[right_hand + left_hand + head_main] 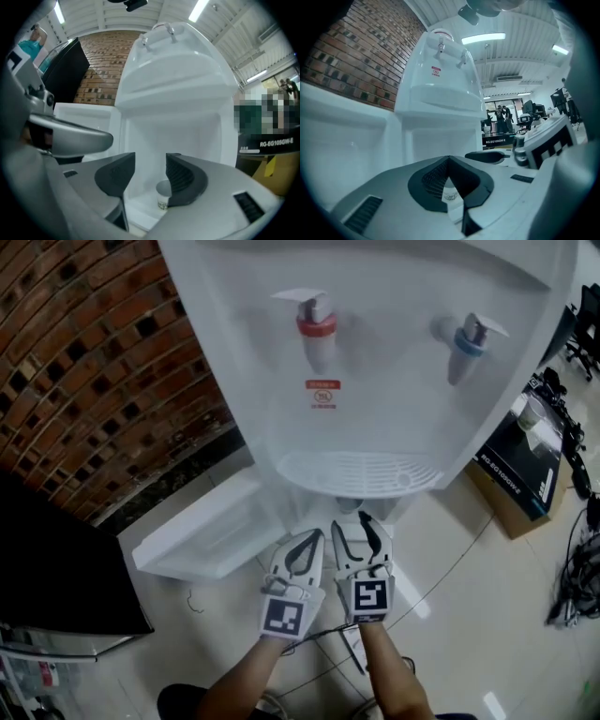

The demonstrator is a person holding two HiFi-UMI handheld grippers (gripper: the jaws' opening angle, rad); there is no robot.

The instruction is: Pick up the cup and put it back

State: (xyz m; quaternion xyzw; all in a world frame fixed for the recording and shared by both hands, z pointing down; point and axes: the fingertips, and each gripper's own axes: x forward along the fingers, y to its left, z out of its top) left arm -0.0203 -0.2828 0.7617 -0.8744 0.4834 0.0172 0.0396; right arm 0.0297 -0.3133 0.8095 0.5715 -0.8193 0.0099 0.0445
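A small white paper cup [162, 194] with a dark print stands in the lower compartment of the white water dispenser [375, 334]. In the right gripper view it sits beyond the jaws, partly hidden by the right finger [185, 180]. My right gripper [151, 160] is open with nothing between its pads, and the cup is apart from it. The left gripper view shows a sliver of the cup [451, 194] behind my left gripper [450, 160], whose jaws meet at the tips and hold nothing. From the head view both grippers, left [312, 538] and right [352, 524], point at the dispenser's base, side by side.
The compartment's white door [202, 532] hangs open to the left. Above are the drip tray [361, 472], a red tap [317, 326] and a blue tap [467, 341]. A cardboard box [523, 465] and cables [577, 577] lie to the right, a brick wall [94, 362] and a black cabinet [56, 568] to the left.
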